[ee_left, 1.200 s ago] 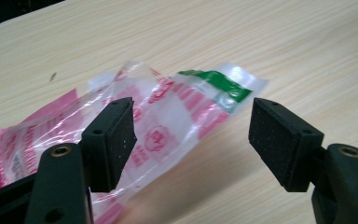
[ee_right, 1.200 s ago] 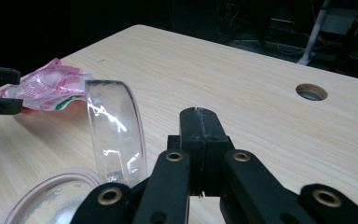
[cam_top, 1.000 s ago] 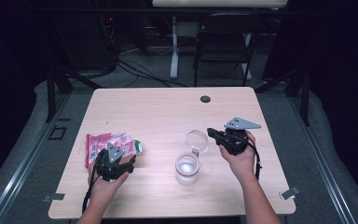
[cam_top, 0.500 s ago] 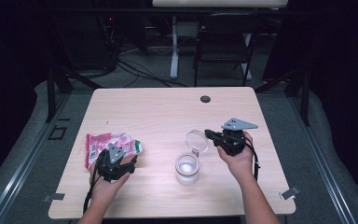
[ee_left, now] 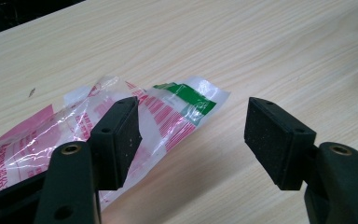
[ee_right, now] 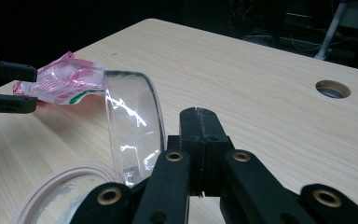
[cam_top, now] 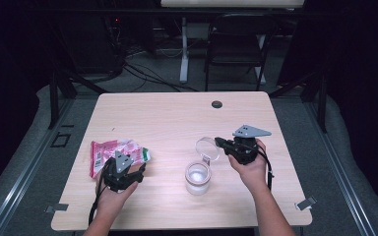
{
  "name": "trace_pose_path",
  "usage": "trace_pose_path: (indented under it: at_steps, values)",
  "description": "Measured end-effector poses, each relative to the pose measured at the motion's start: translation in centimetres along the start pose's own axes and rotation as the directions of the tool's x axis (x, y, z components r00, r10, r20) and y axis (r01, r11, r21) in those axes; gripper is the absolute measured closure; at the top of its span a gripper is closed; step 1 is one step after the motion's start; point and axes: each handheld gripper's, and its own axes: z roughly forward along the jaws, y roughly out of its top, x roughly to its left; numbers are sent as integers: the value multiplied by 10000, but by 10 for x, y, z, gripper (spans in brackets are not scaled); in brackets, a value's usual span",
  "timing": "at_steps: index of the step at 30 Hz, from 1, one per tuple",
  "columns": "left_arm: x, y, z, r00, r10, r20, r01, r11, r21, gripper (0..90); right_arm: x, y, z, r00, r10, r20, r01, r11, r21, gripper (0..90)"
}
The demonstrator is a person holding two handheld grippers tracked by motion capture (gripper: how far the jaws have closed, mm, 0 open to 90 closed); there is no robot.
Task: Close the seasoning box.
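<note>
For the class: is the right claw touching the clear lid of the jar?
Touching. The right gripper view shows the right claw closed, with the clear lid running down against its left side. The high view shows the lid meeting the claw's tip.

- The wooden table (cam_top: 177, 118) is evenly lit from above; the room around it is dark.
- Glare streaks the clear lid (ee_right: 133, 126) and the crinkled plastic packet (ee_left: 158, 112).
- The high view is soft and grainy.
- Nearest jaws are slightly blurred.

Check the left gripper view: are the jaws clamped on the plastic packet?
No, the left gripper stands open above the plastic packet, one pad over it, the other over bare table.
</note>
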Motion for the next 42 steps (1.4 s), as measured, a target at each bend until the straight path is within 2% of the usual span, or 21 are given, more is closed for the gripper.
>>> trace_pose_path:
  at_steps: [16,19,23,30,37,39,42]
  values:
    - [-6,2,1,9997,162,204,-161,9998,-75,364,5,0,1,9998,-137,-130,138,9999,55,900]
    - [-8,3,1,9990,357,269,-355,9993,-105,368,6,-1,2,9998,-138,-117,139,9999,64,900]
    - [-11,4,2,9988,395,300,-393,9992,-84,376,7,-1,2,9997,-177,-148,178,9998,66,900]
    - [-14,6,4,9979,467,449,-464,9989,-73,401,13,-1,1,9989,-375,-280,377,9993,57,900]
    - [-16,10,6,9946,243,1014,-217,9994,-264,426,24,-2,0,9957,-795,-477,804,9966,177,894]
    - [-18,12,7,9920,206,1247,-166,9993,-335,438,28,-3,1,9945,-857,-606,871,9960,211,891]
    - [-20,13,9,9905,272,1350,-225,9991,-361,439,33,-5,3,9896,-1035,-994,1077,9935,377,887]
